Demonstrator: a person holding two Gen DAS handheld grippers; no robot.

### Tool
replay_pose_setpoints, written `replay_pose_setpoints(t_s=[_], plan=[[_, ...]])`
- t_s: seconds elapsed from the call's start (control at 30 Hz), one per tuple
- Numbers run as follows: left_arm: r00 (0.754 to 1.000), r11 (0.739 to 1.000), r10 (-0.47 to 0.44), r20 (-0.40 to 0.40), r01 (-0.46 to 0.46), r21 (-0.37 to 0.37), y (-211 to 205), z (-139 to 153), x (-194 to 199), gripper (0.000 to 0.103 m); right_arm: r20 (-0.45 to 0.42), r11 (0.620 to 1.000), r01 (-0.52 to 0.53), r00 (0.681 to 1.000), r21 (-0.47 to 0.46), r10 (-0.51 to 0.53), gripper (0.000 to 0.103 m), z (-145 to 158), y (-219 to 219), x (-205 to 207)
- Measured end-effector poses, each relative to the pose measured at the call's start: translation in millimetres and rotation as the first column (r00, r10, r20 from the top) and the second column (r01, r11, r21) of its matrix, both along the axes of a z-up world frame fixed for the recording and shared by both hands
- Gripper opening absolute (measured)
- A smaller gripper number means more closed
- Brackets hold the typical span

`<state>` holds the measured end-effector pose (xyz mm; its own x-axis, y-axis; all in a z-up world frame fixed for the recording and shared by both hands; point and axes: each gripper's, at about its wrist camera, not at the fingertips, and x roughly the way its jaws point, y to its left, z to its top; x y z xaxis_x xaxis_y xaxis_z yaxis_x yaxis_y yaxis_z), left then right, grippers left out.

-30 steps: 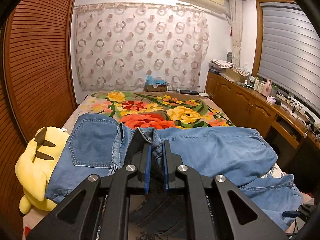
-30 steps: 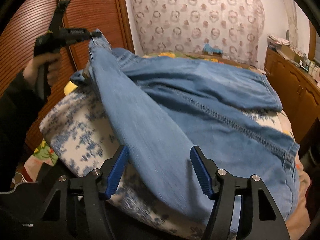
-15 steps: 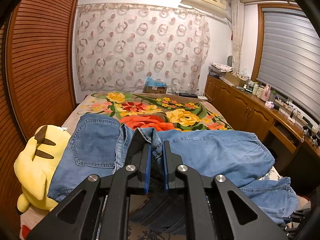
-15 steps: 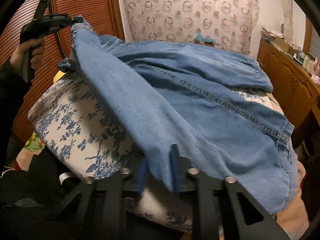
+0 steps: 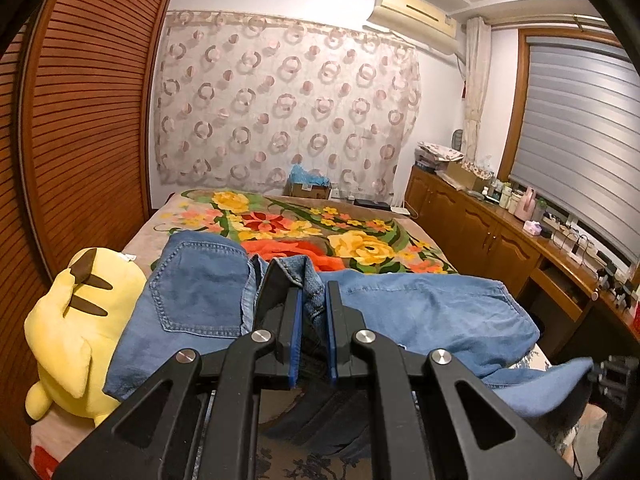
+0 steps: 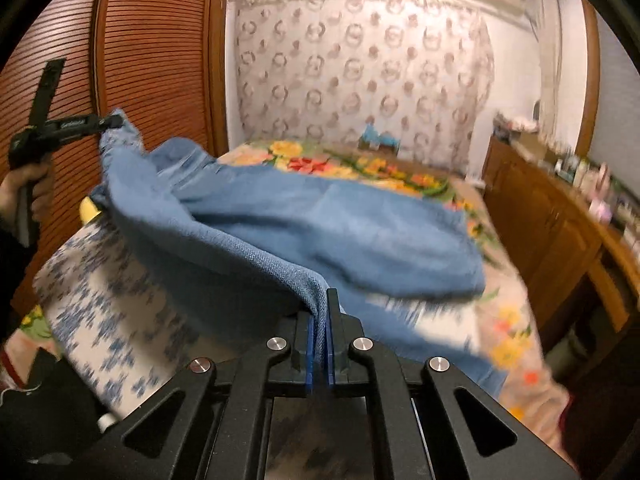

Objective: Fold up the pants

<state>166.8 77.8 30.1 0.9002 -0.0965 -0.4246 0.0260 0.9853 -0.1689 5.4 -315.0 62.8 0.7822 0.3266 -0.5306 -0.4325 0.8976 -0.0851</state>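
Light blue denim pants lie across the bed, back pocket to the left. My left gripper is shut on the bunched waistband, and the right wrist view shows it holding that end up at the left in a person's hand. My right gripper has its jaws closing tight on a fold of the pants' leg; the blue pads press the cloth. Between the two grippers the denim hangs in a sagging span above the bedding.
A yellow plush toy lies at the bed's left edge by the slatted wooden door. A flowered blanket covers the far bed, and a blue-and-white floral quilt lies nearer. Wooden cabinets run along the right.
The right gripper shut on the pant leg, then rose, lifting the denim off the quilt. The left gripper kept its hold and stayed almost still.
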Motion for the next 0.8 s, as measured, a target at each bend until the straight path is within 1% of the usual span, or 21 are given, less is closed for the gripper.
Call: replay_pose_setpoints(t_s=[0.13, 0.3, 0.47, 0.6, 0.7, 0.8], plan=[[1.000, 1.000, 0.011, 0.003, -0.011, -0.014, 13.4, -3.5, 1.0, 0.012, 0.049, 1.000, 0.011, 0.999, -0.017, -0.010, 0.004, 12.8, 12.2, 21.4], [0.999, 0.999, 0.036, 0.000, -0.036, -0.029, 26.4, -9.2, 7.4, 0.012, 0.083, 1.000, 0.018, 0.996, -0.009, -0.017, 0.004, 13.3, 30.3, 44.0], [0.999, 0.998, 0.045, 0.002, -0.045, -0.033, 27.5, -7.9, 24.8, 0.012, 0.141, 0.999, 0.006, 0.990, -0.033, -0.002, 0.004, 17.6, 52.1, 67.0], [0.999, 0.998, 0.047, 0.011, -0.046, -0.040, 37.5, -6.4, 36.5, 0.012, 0.178, 0.999, 0.006, 0.984, -0.054, 0.004, 0.004, 19.5, 60.6, 88.0], [0.999, 0.997, 0.053, 0.012, -0.053, -0.053, 47.7, -4.6, 51.7, 0.012, 0.200, 0.998, 0.000, 0.980, -0.066, 0.014, 0.004, 18.7, 64.3, 105.7], [0.998, 0.997, 0.060, 0.004, -0.060, -0.050, 52.4, -5.6, 71.5, 0.012, 0.214, 0.996, -0.003, 0.977, -0.087, 0.021, 0.004, 13.9, 69.6, 121.9]])
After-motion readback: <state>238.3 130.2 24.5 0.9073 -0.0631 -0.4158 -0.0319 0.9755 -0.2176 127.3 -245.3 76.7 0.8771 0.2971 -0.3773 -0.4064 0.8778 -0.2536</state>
